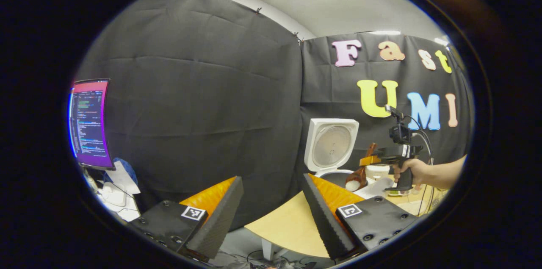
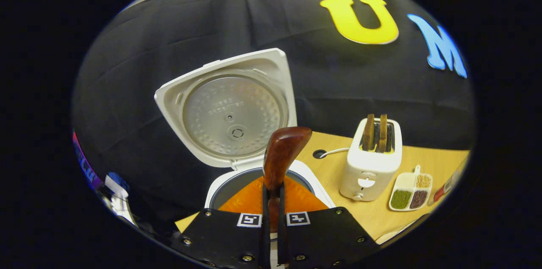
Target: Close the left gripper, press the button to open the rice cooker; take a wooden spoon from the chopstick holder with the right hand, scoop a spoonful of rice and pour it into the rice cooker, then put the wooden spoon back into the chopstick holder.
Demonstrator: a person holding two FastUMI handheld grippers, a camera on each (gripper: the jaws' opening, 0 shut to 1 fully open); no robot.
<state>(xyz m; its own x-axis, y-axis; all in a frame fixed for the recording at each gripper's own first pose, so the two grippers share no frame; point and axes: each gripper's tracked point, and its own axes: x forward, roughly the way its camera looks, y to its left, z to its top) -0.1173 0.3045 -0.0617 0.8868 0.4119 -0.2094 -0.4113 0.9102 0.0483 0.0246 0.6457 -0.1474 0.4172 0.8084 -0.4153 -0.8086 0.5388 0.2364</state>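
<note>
I saw my right gripper point(image 2: 271, 201) clamped on the dark reddish-brown wooden spoon point(image 2: 281, 152): its two fingers stood almost together with the handle pinched between them, and the spoon's bowl rose in front of the camera. The spoon hung over the open mouth of the white rice cooker point(image 2: 254, 176), whose square white lid with a round grey metal inner plate point(image 2: 230, 110) stood upright behind it. In the left gripper view, the spoon's bowl tipped down over the pot with white rice point(image 1: 352, 185) on it. The cooker sat at the left edge of the pale wooden table point(image 2: 423, 163). To its right stood a white toaster with two slices of toast point(image 2: 372, 161), and beside that a small white divided dish of grains point(image 2: 410, 192). My left gripper point(image 1: 271, 201) was held wide apart, holding nothing, off the table's left edge.
</note>
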